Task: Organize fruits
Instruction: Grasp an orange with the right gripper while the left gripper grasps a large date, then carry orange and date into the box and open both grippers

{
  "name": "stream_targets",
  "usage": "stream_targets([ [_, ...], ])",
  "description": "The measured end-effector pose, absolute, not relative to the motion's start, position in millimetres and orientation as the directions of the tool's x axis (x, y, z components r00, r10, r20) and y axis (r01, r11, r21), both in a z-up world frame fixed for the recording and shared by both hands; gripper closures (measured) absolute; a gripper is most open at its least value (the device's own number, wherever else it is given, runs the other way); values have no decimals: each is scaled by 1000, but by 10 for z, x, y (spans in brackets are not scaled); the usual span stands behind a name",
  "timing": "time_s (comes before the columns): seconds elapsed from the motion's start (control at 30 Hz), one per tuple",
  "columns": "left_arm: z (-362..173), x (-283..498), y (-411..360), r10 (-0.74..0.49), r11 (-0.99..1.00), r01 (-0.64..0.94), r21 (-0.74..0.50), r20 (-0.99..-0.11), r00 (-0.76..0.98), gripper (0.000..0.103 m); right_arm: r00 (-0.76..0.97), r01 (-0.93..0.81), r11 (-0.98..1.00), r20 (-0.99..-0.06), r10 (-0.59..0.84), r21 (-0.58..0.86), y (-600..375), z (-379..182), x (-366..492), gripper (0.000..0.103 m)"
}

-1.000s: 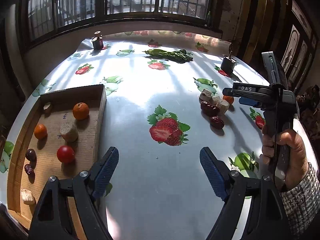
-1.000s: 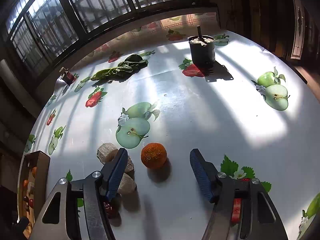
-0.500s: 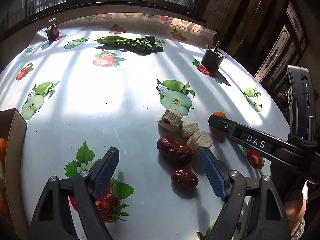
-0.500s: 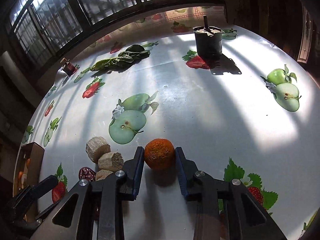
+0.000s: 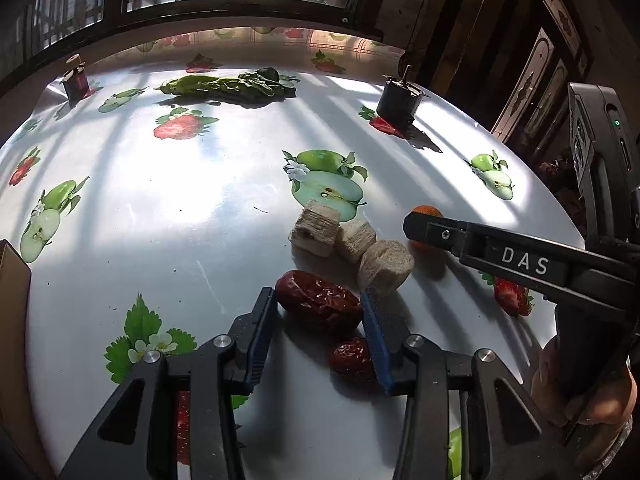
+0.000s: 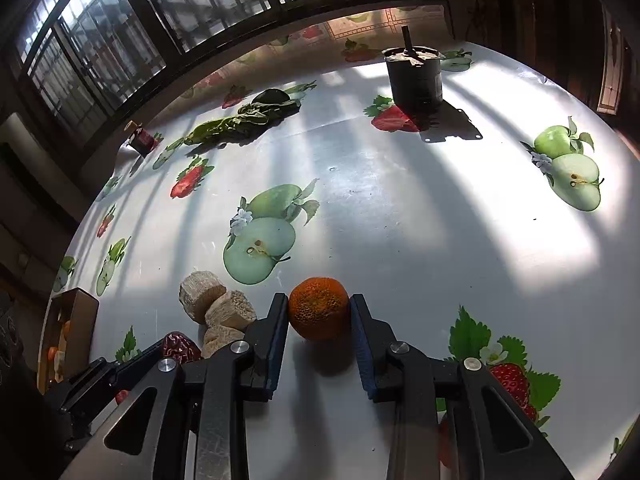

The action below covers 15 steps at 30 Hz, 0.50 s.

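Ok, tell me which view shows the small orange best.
The right wrist view: the small orange sits whole and sunlit between the right gripper pads, which press on its sides. The left wrist view shows only slivers of it behind that gripper's finger.

Both wrist views—close, angled down—share the tablecloth (image 5: 168,216).

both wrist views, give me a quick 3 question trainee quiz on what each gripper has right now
1. True or false: the right gripper is shut on the bumpy round orange fruit.
2. What sits between the left gripper pads: A) a beige fibrous chunk, B) the large wrinkled dark red date, C) leafy greens?
3. Fill in: the smaller wrinkled red date lies on the ____.

Key: 1 true; 2 B; 3 tablecloth.
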<state>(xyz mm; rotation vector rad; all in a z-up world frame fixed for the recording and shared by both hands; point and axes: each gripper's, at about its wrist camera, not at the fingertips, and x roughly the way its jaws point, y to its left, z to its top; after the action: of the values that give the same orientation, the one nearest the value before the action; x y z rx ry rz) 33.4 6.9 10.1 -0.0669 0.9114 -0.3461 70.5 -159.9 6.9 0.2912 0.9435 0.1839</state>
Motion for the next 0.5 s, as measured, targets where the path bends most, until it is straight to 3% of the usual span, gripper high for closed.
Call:
stream_targets([
  [0.5,602,-164,560,-296,955,181,-236,-695,655,61,645,-63,933,-699,310,355,-1598,296,583,70],
])
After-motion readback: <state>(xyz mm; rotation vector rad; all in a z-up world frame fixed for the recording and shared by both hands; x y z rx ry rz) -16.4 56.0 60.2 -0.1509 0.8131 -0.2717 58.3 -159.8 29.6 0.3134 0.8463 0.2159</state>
